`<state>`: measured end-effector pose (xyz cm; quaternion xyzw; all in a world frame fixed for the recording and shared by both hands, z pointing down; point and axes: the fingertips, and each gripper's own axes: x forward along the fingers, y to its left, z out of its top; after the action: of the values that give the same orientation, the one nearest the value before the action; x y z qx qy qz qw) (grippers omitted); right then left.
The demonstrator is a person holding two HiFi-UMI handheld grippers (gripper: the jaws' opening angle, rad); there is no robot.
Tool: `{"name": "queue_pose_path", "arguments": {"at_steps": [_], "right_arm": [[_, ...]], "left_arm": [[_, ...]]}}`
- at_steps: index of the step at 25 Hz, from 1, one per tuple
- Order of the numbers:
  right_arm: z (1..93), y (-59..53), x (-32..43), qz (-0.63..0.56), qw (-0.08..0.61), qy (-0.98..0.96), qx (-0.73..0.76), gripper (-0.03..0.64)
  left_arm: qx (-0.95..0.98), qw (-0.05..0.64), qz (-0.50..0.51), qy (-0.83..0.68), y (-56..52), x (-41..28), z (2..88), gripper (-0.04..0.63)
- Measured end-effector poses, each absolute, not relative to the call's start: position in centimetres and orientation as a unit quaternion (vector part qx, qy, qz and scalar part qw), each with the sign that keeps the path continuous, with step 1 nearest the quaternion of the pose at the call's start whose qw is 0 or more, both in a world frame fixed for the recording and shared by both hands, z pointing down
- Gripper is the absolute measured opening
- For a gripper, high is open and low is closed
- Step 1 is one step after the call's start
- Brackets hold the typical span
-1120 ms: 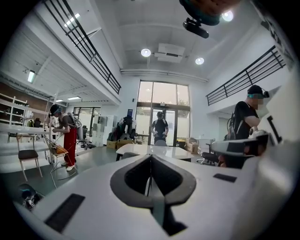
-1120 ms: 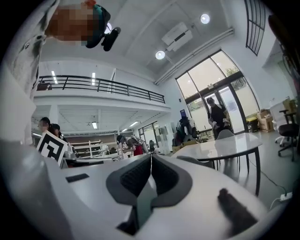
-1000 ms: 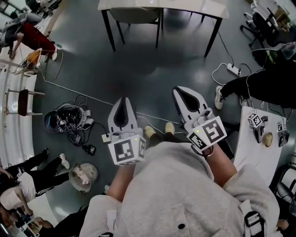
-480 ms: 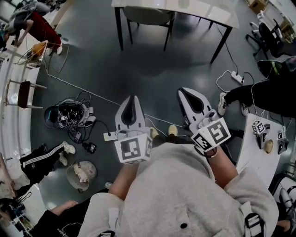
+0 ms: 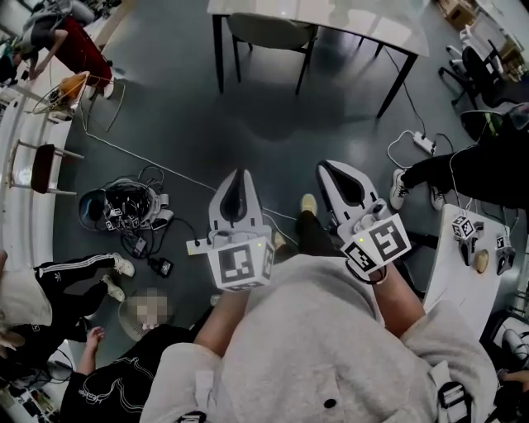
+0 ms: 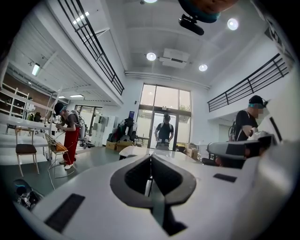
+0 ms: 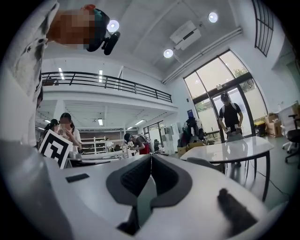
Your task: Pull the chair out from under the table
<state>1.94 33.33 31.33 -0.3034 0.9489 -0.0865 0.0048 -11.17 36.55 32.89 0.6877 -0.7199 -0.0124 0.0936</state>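
Left gripper (image 5: 239, 175) is pinched together, nothing in it. The chair (image 5: 271, 31) is tucked under the white table (image 5: 372, 25), well apart from both grippers across the dark floor. Right gripper (image 5: 325, 168) is closed up too, also empty.

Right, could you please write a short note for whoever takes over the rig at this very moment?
Left tool: jaws shut, nothing between them.
Right tool: jaws shut, nothing between them.
Chair: tucked under the white table, across open floor ahead, well clear of both tools.
Done: nothing yet; the chair is untouched.
Left: walk up, open a tool, grip the chair's back, and pull it out from under the table. A tangle of cables lies on the floor to the left, probably best avoided.
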Motion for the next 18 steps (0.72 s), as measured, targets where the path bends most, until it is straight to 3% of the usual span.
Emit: {"name": "queue_pose_path", "arguments": {"at_steps": [18], "right_arm": [[32.7,25.9,1.7,-0.083,0.011,0.946,-0.312,0.025]], "left_arm": [[0.698,0.09,-0.002,-0.711,29.5,-11.2,34.2,0.015]]}}
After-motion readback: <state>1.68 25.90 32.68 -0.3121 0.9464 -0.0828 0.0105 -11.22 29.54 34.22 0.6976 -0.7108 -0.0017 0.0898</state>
